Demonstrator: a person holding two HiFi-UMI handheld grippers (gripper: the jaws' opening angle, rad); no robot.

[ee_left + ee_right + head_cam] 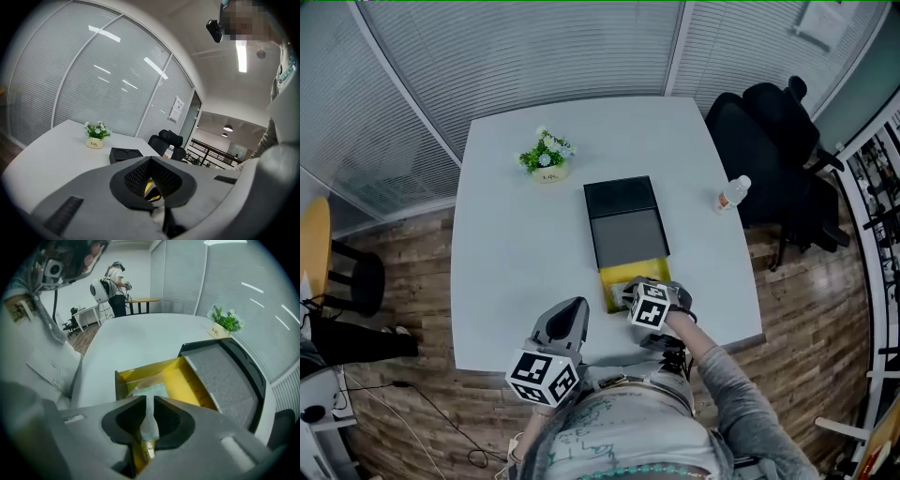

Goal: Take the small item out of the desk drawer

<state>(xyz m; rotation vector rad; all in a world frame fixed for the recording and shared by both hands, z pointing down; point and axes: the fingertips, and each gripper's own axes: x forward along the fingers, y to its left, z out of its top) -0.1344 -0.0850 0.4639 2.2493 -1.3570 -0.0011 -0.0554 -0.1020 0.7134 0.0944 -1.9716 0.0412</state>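
Observation:
A black desk drawer box [623,211] stands on the white table [516,244], and its yellow drawer [630,271] is pulled out toward me. In the right gripper view a small pale packet [151,391] lies in the yellow drawer [190,380]. Its near end runs up into the narrow gap between the jaws of my right gripper [149,400]. The jaws stand slightly apart around it. In the head view the right gripper [625,293] hangs over the drawer's front. My left gripper [574,307] sits left of the drawer by the table's front edge, its jaws shut and holding nothing.
A small potted plant [547,157] stands at the table's far left and a water bottle [732,193] near its right edge. A black office chair [773,141] is beyond the right side. A stool [337,272] stands on the floor at the left.

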